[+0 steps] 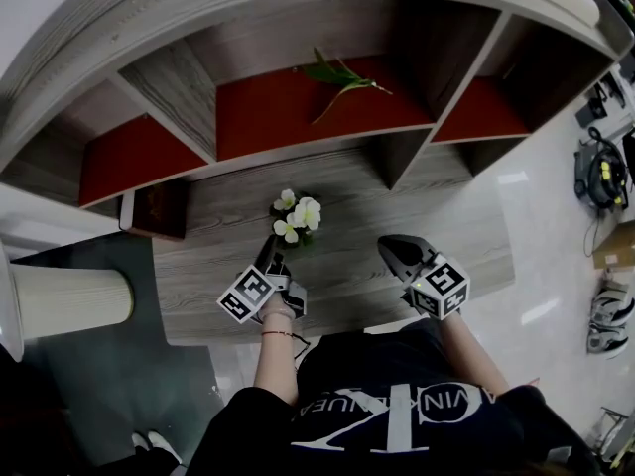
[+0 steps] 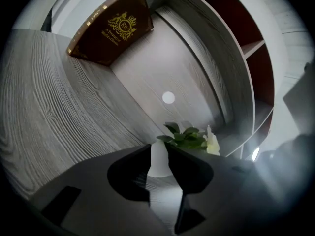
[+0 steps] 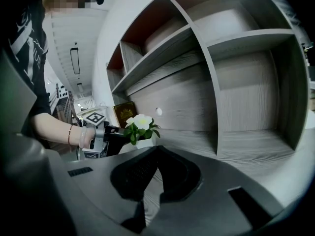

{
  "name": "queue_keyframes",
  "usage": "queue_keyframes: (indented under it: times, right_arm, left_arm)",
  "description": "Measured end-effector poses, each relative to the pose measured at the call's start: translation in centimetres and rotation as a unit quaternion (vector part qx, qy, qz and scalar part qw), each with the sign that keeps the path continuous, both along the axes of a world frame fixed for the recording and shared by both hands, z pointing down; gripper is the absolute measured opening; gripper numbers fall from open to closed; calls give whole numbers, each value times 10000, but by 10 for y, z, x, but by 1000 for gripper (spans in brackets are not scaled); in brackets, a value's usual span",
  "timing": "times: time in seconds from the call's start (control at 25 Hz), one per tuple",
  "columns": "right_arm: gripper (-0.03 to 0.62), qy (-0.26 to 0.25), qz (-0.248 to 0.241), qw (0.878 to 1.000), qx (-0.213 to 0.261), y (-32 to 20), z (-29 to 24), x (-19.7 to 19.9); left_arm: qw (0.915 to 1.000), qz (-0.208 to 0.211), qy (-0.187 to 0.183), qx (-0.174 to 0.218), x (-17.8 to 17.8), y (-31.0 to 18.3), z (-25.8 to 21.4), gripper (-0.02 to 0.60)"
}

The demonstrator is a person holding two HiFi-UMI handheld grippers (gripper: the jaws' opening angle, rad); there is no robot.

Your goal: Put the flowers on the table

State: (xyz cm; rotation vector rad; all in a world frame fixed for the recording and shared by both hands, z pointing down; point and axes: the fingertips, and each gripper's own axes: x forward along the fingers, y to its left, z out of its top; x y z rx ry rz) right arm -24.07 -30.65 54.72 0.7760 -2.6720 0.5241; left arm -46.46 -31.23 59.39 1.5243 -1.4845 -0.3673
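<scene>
A small white pot (image 2: 158, 162) of white flowers (image 1: 296, 216) with green leaves stands upright on the grey wooden table (image 1: 446, 216). My left gripper (image 1: 277, 250) reaches it from the near side. Its jaws stand wide, one on each side of the pot, and I see no squeeze on it. In the left gripper view the flowers (image 2: 191, 139) lean to the right past the jaw tips of the left gripper (image 2: 158, 150). My right gripper (image 1: 389, 247) hovers to the right of the pot, shut and empty. From the right gripper (image 3: 157, 150) the flowers (image 3: 140, 124) show at left.
A brown book (image 1: 154, 208) with gold print leans at the table's back left. Behind the table rises a shelf unit with red-backed bays; a green sprig (image 1: 342, 77) lies in the middle one. A white ribbed cylinder (image 1: 69, 300) stands at far left.
</scene>
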Motion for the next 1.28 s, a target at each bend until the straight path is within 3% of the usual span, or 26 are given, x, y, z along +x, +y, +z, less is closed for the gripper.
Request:
queue_keyframes:
  times: [0.24, 0.44, 0.84, 1.28]
  right_arm:
    - [11, -140, 13, 9999, 27, -3, -5, -4]
    - [11, -261, -34, 9995, 180, -5, -15, -10]
    - [11, -538, -139, 9966, 603, -7, -42, -21]
    - [11, -813, -210, 9906, 1079, -8, -76, -29]
  left_arm:
    - [9990, 17, -437, -41, -9, 18, -4, 55]
    - [9930, -132, -1170, 83, -27, 32, -18, 6]
    - [9568, -194, -2791, 794, -43, 55, -76, 5]
    - [9258, -542, -3543, 1201, -55, 80, -128, 4]
